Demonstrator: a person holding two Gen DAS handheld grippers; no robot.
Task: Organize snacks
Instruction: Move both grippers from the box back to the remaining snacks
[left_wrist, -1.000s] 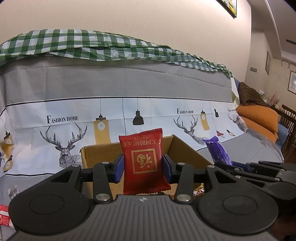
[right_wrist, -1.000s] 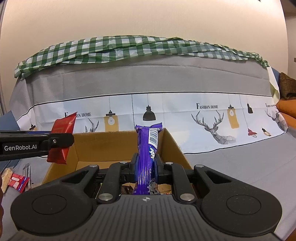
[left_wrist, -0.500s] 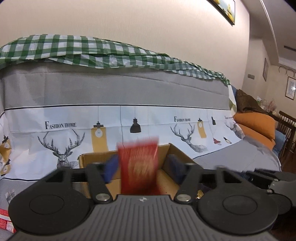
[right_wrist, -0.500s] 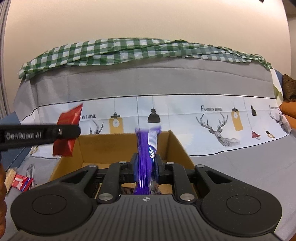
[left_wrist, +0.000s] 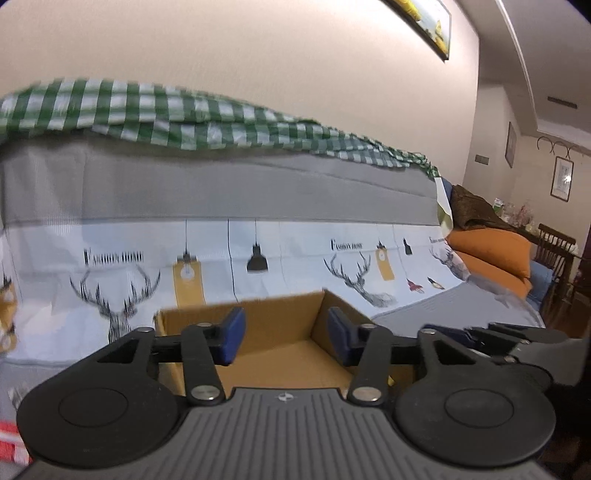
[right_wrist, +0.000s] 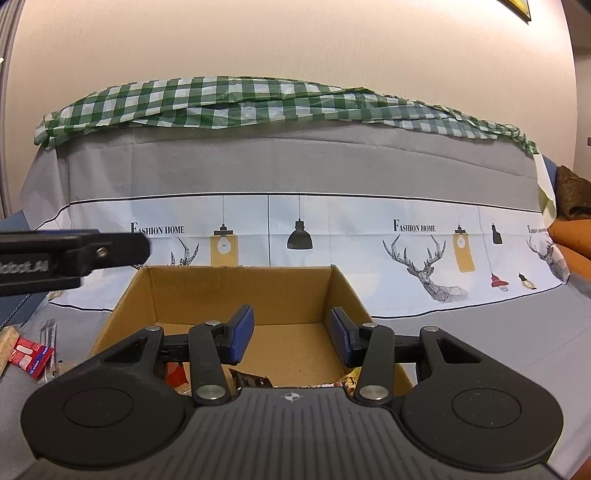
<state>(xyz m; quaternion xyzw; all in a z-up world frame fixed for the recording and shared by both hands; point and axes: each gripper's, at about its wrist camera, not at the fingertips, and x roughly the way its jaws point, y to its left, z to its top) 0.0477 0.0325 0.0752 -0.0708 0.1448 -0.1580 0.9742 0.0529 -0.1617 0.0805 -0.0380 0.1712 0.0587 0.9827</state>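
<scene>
- A sofa fills the view, draped in a grey-and-white cover printed with deer, hanging lamps and the words "Fashion Home"; a green checked cloth lies bunched along the top of its back.
- Behind it stands a plain cream wall with a framed picture high up; in the left wrist view, orange cushions and a wooden chair show at the far right of the room.
- An open cardboard box sits on the grey seat, its long axis running left to right across the view and its opening facing up.
- Snack packets lie on the box floor at the near edge, mostly hidden behind the right gripper; one is dark brown, one red, and which way they point cannot be told. The far part of the floor is bare.
- More red packets lie loose on the seat left of the box.
- The left gripper hovers over the box with its blue pads spread and nothing between them; its jaws have just been closing.
- The right gripper hangs over the box too, pads apart and nothing between them; its jaws have just been opening.
</scene>
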